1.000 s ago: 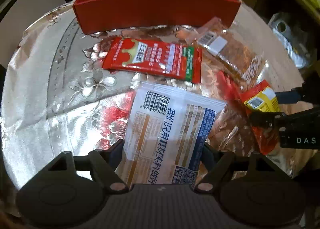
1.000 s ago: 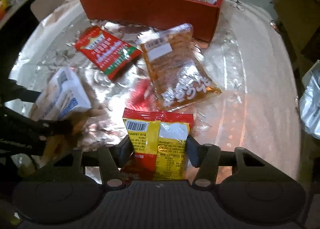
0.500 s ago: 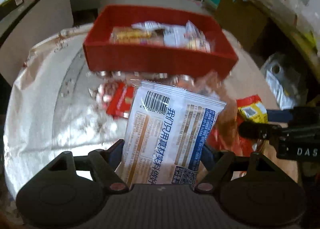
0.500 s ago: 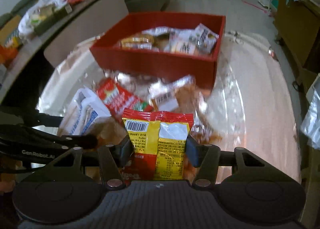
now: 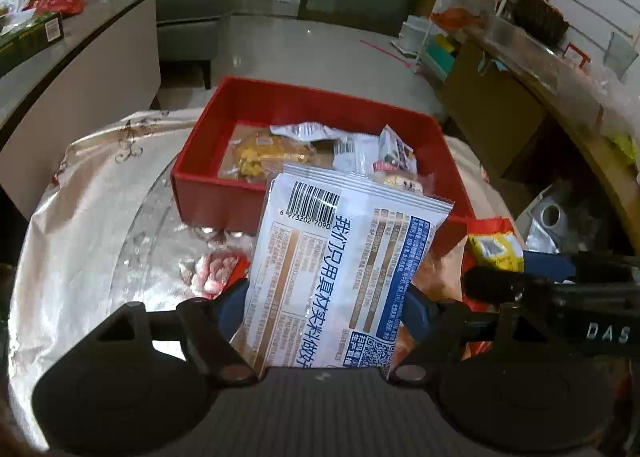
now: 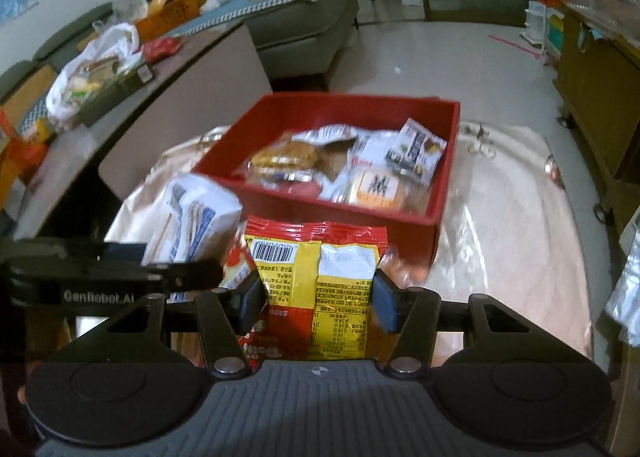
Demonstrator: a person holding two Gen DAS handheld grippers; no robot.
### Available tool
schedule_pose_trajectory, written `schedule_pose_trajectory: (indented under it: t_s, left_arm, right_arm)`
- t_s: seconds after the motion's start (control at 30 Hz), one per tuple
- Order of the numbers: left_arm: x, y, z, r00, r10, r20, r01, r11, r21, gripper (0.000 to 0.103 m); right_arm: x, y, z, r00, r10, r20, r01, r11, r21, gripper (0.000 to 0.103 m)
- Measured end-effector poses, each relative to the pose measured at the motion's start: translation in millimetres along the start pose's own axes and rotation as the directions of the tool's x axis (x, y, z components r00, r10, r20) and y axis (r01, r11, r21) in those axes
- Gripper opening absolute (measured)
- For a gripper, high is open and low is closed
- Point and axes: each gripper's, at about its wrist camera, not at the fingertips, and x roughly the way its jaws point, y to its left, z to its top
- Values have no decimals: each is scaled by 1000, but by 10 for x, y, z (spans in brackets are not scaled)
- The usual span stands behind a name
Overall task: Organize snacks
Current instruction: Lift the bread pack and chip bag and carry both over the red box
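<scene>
1. The tabletop, under a shiny foil-like cover, carries everything; its near edge lies below both cameras.
2. The red box stands toward the far edge of the tabletop, open-topped and already partly filled with wrapped snacks, mostly in its right half as the right wrist view shows it.
3. The left gripper has its fingers closed partway onto the white packet, pads pressing both side edges. The packet stands upright, clear of the tabletop, near the front wall of the box.
4. The right gripper grips the red and yellow packet the same way, fingers narrower, packet upright and lifted, in front of the box's near wall.
5. A few packets lie on the cover between the grippers and the box; blur hides which ones.
6. Risks, as I judge them:
   - The two grippers sit close side by side, so heading for the same part of the box could knock them together or crush a packet.
   - Each grip is on a thin, slick edge; a quick tilt could let a packet slide out short of the box.
   - A low carry could catch a packet's bottom on the box's near wall.
</scene>
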Motion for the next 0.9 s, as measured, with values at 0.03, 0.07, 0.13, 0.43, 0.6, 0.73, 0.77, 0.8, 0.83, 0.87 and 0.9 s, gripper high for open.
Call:
schedule_pose_trajectory:
  t_s: [0.03, 0.07, 0.13, 0.43, 0.6, 0.73, 0.77, 0.8, 0.83, 0.87, 0.9]
  left_arm:
    - [-1, -13, 21, 1000, 5, 11, -5, 1000, 3, 71]
    - [4, -27, 48, 1000, 10, 20, -10, 1000, 7, 71]
    - [14, -49, 88, 999, 18, 35, -18, 1000, 15, 71]
    - [138, -40, 355, 997, 28, 74, -27, 1000, -13, 71]
    - [214, -14, 508, 995, 26, 93, -23, 999, -29, 71]
    - [285, -8, 611, 994, 28, 103, -24, 999, -36, 71]
    - [296, -3, 622, 994, 29, 105, -26, 999, -38, 71]
    - [313, 3, 650, 994, 31, 108, -27, 999, -43, 71]
    - [328, 6, 677, 993, 32, 111, -27, 999, -47, 71]
    - [343, 16, 706, 993, 32, 115, -26, 998, -53, 71]
    - [357, 24, 741, 993, 32, 118, -25, 998, -59, 71]
  right_arm:
    - [8, -9, 31, 1000, -1, 6, 1, 1000, 1, 63]
    - [11, -17, 62, 1000, -1, 10, 1, 1000, 1, 63]
    - [22, -32, 127, 1000, -1, 20, 1, 1000, 1, 63]
    - [82, -53, 358, 998, 7, 55, -7, 1000, 0, 63]
    - [126, -76, 488, 997, 3, 71, -4, 1000, 4, 63]
    - [174, -90, 589, 997, 1, 83, -1, 1000, 6, 63]
    - [189, -98, 614, 996, 1, 84, -1, 1000, 8, 63]
    - [205, -105, 638, 996, 0, 86, -1, 1000, 8, 63]
    - [223, -113, 666, 996, -2, 88, 1, 1000, 9, 63]
    - [238, -119, 689, 996, -4, 90, 3, 1000, 11, 63]
    - [253, -128, 715, 996, -3, 92, 2, 1000, 14, 63]
